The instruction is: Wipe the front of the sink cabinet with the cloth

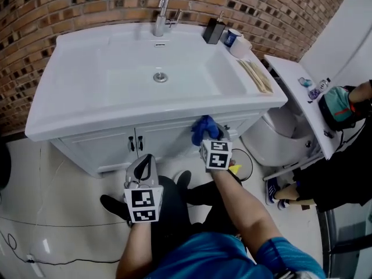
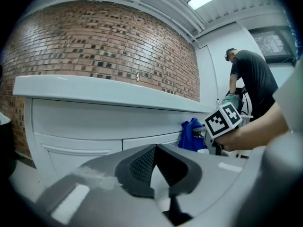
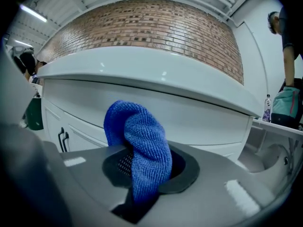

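Your right tool (image 3: 142, 167) pinches the blue cloth (image 3: 137, 134) up at the sink cabinet (image 1: 104, 147) front, while your left tool (image 2: 155, 148) hangs nearby, jaws pressed together.

head view: from above the person, facing steeply down onto the sink (image 1: 116, 74), the cabinet front (image 1: 104, 147), the left gripper (image 1: 146, 160) and the right gripper (image 1: 209, 138)
left gripper view: low, a little back from the cabinet front (image 2: 94, 126), facing it aslant toward the right gripper (image 2: 202, 135)
right gripper view: low, close to the cabinet front (image 3: 199, 122), tilted up under the sink (image 3: 142, 74) rim
shared: all three show the cabinet front and the cloth (image 1: 203, 129) (image 2: 191, 135) (image 3: 139, 145)
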The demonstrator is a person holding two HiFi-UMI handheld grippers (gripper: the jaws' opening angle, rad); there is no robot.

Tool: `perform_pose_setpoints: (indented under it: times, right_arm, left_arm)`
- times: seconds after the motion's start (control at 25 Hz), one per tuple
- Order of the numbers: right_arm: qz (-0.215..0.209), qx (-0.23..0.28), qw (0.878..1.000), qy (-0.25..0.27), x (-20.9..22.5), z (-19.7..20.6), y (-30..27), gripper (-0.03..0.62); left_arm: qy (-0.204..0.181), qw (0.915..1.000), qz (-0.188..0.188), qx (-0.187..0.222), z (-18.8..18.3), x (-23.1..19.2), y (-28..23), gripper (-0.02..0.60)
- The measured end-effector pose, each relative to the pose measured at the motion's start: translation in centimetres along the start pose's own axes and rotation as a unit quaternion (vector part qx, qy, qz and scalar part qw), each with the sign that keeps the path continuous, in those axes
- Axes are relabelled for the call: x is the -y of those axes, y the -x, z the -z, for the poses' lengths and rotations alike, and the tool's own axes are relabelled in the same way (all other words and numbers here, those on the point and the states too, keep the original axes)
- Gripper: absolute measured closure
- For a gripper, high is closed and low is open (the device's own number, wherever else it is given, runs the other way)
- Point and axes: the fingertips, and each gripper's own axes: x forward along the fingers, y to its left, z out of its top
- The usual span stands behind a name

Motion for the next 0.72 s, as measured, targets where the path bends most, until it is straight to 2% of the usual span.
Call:
perform_pose_setpoints:
  times: [0.24, 0.6, 0.72]
  right_arm:
    - [0.021, -0.019, 1.000, 0.003, 3.4, 1.0, -1.0, 0.517]
    - [0.024, -0.006, 0.999, -0.021, 4.0, 1.2, -0.9, 0.517]
    - [0.014, -0.002, 0.999, -0.045, 2.7, 1.2, -0.3, 0.517]
  left_arm:
    - [-0.004, 0.9999, 0.015, -0.008, 0.3, 1.3, -0.3, 0.578]
    - [-0.003, 0.9999, -0.004, -0.009, 0.4, -0.5, 0.6, 0.578]
    - [-0.001, 0.9998, -0.019, -0.001, 0.1, -2.1, 1.5, 0.578]
